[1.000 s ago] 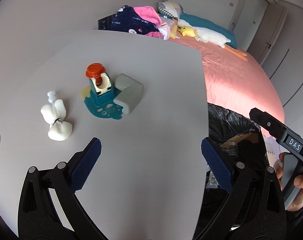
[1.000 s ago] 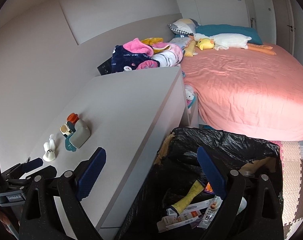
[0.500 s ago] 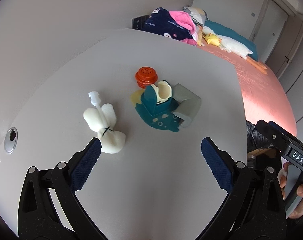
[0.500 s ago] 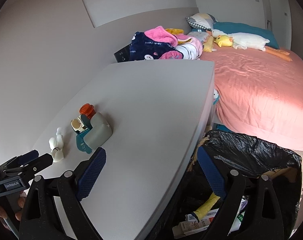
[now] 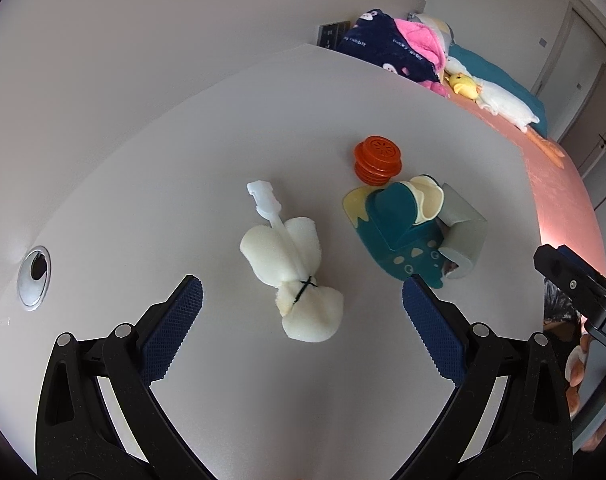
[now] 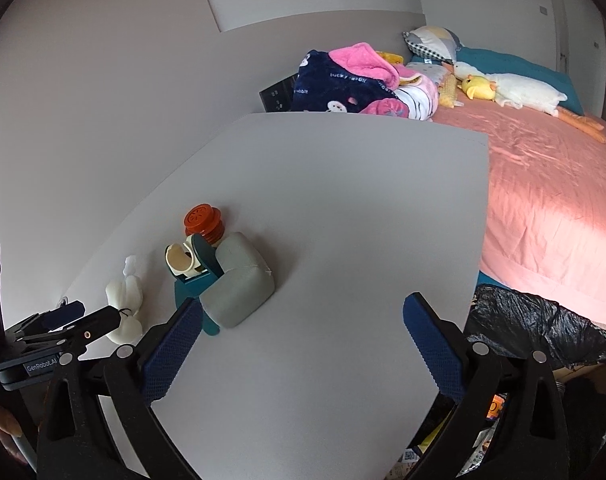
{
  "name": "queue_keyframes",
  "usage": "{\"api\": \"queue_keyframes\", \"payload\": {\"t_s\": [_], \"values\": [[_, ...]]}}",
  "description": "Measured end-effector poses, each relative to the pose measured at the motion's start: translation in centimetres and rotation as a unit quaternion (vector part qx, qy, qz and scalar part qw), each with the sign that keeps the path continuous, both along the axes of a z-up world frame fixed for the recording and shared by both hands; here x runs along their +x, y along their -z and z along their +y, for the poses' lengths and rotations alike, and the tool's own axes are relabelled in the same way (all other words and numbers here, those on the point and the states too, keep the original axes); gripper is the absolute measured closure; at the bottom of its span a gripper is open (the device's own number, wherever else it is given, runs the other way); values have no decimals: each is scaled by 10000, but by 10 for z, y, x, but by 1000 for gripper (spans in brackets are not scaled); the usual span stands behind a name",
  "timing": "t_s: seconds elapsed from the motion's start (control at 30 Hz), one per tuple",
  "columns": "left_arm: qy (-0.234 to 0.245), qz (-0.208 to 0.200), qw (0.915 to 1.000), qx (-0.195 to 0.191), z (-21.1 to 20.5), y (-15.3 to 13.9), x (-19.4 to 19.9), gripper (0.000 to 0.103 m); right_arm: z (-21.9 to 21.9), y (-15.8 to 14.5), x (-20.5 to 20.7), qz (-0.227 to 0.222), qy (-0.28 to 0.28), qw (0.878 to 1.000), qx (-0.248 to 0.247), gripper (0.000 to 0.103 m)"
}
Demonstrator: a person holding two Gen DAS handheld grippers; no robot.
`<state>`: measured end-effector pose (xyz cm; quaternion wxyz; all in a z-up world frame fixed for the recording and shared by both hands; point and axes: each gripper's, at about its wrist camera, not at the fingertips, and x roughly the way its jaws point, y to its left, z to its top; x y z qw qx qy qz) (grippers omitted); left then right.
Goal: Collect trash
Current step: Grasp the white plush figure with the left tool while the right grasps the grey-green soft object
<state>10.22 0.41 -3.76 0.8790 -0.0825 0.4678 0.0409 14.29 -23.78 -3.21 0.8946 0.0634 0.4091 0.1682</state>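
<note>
A white foam piece tied with a black band (image 5: pixel 293 268) lies on the grey table (image 5: pixel 223 152), just ahead of my open, empty left gripper (image 5: pixel 301 324). Right of it sit a teal and cream plastic piece (image 5: pixel 401 232), an orange ribbed cap (image 5: pixel 379 159) and a grey foam corner guard (image 5: pixel 465 236). The right wrist view shows the same cluster: foam piece (image 6: pixel 123 300), teal piece (image 6: pixel 195 276), cap (image 6: pixel 203 222), corner guard (image 6: pixel 239 284). My right gripper (image 6: pixel 303 332) is open and empty over the table. A black trash bag (image 6: pixel 543 332) hangs open at the table's right edge.
A round cable hole (image 5: pixel 35 278) is in the table at the left. A pink bed (image 6: pixel 551 200) with clothes (image 6: pixel 343 80) and plush toys (image 6: pixel 515 88) lies beyond the table. Walls run behind and to the left.
Both grippers have swung left from the trash bag toward the table. The left gripper has closed in on the white foam piece, which now lies just ahead of its fingers.
</note>
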Motion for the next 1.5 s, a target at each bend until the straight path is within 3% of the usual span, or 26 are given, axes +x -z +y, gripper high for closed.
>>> {"api": "queue_keyframes", "payload": {"t_s": [0.37,0.6,0.73,0.83,0.97,1.07,1.2,1.3,1.33,1.43,1.5], "values": [[-28,155,9998,127,10,17,16,6,28,10,20,75,-141,9994,-323,3],[-46,149,9995,290,14,22,20,7,34,19,31,193,-176,9993,-278,3],[-35,204,9993,318,15,24,20,22,42,21,35,208,-247,9989,-343,3],[15,273,9990,342,16,27,23,40,48,25,38,250,-284,9983,-446,3],[48,250,9991,348,15,28,22,43,54,30,43,335,-241,9976,-563,5],[51,248,9989,386,14,29,23,43,57,35,46,415,-277,9972,-557,10],[92,246,9986,467,13,30,23,43,70,38,42,460,-519,9961,-549,27],[81,202,9990,403,14,29,22,43,77,37,40,407,-568,9956,-622,54],[73,180,9991,366,15,29,22,43,76,37,40,422,-545,9961,-548,55],[105,130,9990,414,13,28,21,58,71,37,40,459,-529,9970,-318,55],[115,107,9993,346,13,27,21,63,68,35,38,434,-541,9973,-222,56]]}}
